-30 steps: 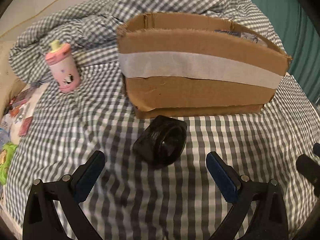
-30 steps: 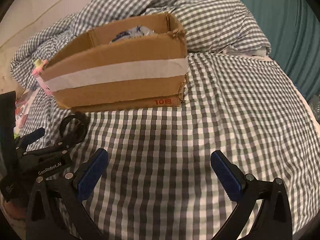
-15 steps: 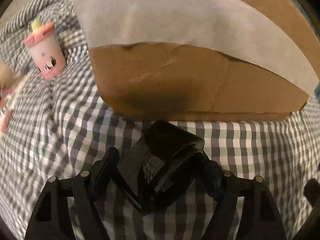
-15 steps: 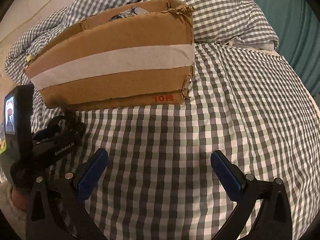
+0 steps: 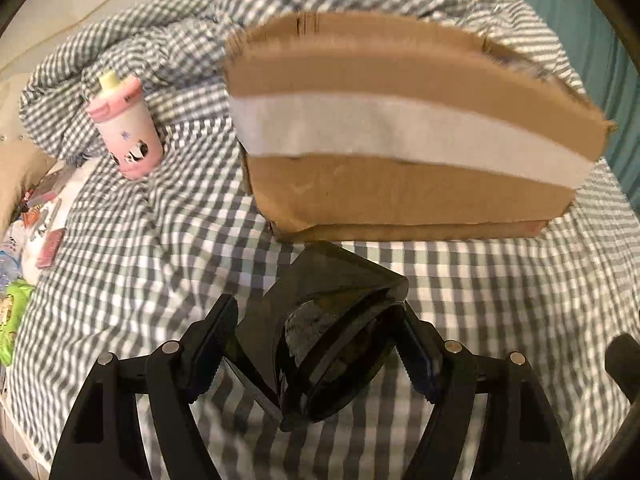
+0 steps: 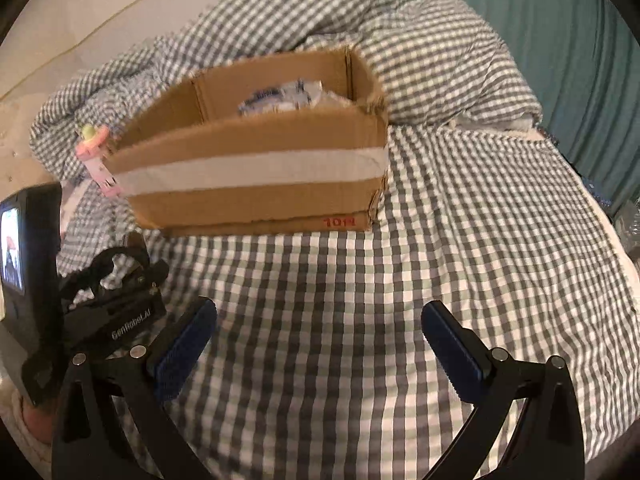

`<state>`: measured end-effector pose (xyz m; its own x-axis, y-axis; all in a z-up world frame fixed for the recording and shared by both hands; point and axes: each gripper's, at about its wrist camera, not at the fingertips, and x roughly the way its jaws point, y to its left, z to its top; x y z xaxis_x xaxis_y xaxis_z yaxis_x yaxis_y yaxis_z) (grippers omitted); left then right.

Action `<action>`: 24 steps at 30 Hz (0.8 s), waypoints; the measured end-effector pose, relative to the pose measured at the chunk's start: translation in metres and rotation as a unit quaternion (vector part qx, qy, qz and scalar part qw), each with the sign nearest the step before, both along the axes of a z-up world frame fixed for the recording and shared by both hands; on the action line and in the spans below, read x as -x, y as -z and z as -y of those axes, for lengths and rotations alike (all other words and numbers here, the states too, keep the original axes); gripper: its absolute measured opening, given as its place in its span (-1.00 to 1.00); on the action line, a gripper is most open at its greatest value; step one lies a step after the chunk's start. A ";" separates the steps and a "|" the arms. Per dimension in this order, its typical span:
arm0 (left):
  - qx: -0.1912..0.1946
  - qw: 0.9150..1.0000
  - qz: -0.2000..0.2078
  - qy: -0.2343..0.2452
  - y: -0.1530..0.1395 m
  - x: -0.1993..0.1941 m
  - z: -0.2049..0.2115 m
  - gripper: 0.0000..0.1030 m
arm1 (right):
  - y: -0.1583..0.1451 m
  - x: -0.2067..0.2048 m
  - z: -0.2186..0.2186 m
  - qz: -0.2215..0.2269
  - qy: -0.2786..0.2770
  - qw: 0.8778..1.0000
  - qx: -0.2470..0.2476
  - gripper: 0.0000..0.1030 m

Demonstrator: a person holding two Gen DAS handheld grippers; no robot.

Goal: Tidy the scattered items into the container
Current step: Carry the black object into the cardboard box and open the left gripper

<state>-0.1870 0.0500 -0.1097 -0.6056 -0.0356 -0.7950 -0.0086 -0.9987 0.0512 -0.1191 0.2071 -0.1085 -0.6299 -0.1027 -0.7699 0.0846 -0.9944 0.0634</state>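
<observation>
My left gripper [image 5: 316, 344] is shut on a black ring-shaped case [image 5: 332, 340], lifted clear of the checked bedspread in front of the cardboard box [image 5: 400, 132]. Both pads press the case's sides. The box, with a white tape band, stands on the bed; in the right wrist view the box [image 6: 256, 176] holds white and blue packets [image 6: 288, 96]. A pink drink cup [image 5: 126, 128] leans on the bedding left of the box. My right gripper [image 6: 320, 336] hangs open over bare bedspread, nothing between its fingers. The left gripper [image 6: 116, 280] shows at that view's left edge.
A rumpled checked duvet [image 6: 360, 20] is piled behind the box. Small packets and a green wrapper [image 5: 12, 312] lie at the bed's left edge. A teal curtain [image 6: 560, 40] hangs at the right. The checked sheet [image 6: 480, 220] right of the box lies flat.
My left gripper moved down onto the black case, shut on it, and has risen with it. The right gripper rose a little and stayed open.
</observation>
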 end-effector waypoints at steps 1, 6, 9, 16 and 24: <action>0.000 1.000 -0.004 0.002 -0.006 -0.006 0.001 0.51 | -0.005 -0.004 0.000 -0.004 0.000 1.000 0.002 0.99; -0.009 1.000 -0.030 0.005 -0.041 -0.035 0.004 0.51 | -0.036 -0.026 0.003 -0.033 -0.003 0.999 0.000 0.99; -0.016 0.999 -0.049 0.009 -0.066 -0.047 0.006 0.51 | -0.056 -0.034 0.006 -0.048 -0.006 0.999 -0.006 0.99; -0.019 0.996 -0.086 0.020 -0.119 -0.042 0.009 0.51 | -0.102 -0.015 0.014 -0.088 -0.007 0.996 -0.013 0.99; -0.018 0.993 -0.117 0.029 -0.163 0.026 -0.002 0.51 | -0.133 0.041 0.016 -0.129 0.000 0.991 -0.028 0.99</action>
